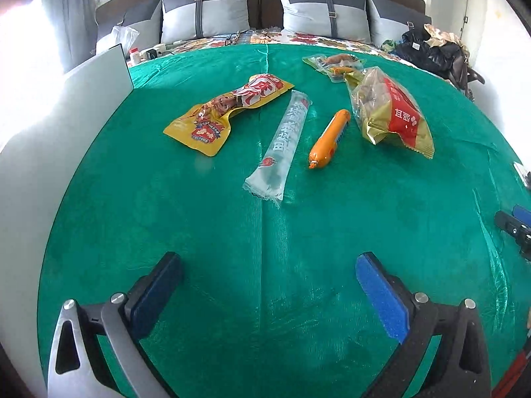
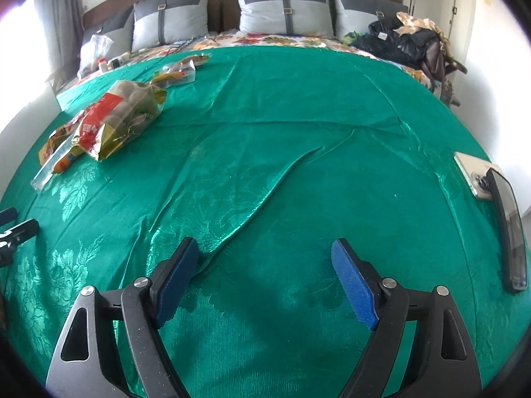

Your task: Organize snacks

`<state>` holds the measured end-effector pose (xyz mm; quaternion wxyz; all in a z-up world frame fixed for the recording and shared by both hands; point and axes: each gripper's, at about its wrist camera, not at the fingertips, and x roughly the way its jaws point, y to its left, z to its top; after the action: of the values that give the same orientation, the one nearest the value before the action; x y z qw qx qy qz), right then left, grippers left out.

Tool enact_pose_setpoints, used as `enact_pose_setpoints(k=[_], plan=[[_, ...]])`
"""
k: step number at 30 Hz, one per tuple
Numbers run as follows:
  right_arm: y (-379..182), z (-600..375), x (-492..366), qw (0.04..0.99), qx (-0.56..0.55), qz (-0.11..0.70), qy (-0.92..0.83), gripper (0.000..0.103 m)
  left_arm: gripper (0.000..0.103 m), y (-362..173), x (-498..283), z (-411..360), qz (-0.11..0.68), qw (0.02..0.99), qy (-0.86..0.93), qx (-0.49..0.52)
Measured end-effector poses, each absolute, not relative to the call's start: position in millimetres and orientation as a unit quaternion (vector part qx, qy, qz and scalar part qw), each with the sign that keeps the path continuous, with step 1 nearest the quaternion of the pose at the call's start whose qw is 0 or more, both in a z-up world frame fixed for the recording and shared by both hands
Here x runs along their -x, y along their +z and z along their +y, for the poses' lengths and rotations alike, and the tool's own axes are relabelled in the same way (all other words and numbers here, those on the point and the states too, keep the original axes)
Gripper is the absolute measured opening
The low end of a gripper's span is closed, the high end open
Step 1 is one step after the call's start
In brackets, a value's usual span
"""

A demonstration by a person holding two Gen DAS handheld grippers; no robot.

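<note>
**Five snacks loose, both claws empty**

Our left gripper (image 1: 268, 285) and right gripper (image 2: 265, 272) hover released, grasping nothing, probably because sorting is not yet begun. In the left wrist view's upper middle we count five: one yellow pouch (image 1: 225, 112), one clear stick pack (image 1: 282, 142), one orange sausage (image 1: 330, 137), one gold-red bag (image 1: 391, 109), one small clear packet (image 1: 335, 63), scattered apart on the green cloth (image 1: 265, 232).

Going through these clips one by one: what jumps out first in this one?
The bright green cloth fills both views, with a loose cluster of snacks ahead of the left hand-held gripper: a yellow packet, a clear tube, an orange sausage and a red-and-gold bag. Both the left and the right hand-held gripper are open and empty. Grey pillows line the headboard behind.
</note>
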<state>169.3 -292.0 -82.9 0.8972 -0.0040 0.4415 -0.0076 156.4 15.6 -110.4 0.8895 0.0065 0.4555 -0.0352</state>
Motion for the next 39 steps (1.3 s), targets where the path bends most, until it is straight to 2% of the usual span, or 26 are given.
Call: enact_pose_setpoints(k=[8,39], plan=[[-83.4,-290.9,-169.4,0.896,0.003,0.445,-0.004,0.091,0.103,-110.8,-155.8,15.2,0.455,0.89,-0.035,-0.006],[-83.7,-289.8,-169.7,0.896,0.003,0.445,-0.005,0.092,0.103,-109.5,-154.2,15.1,0.455,0.89,-0.037,-0.005]])
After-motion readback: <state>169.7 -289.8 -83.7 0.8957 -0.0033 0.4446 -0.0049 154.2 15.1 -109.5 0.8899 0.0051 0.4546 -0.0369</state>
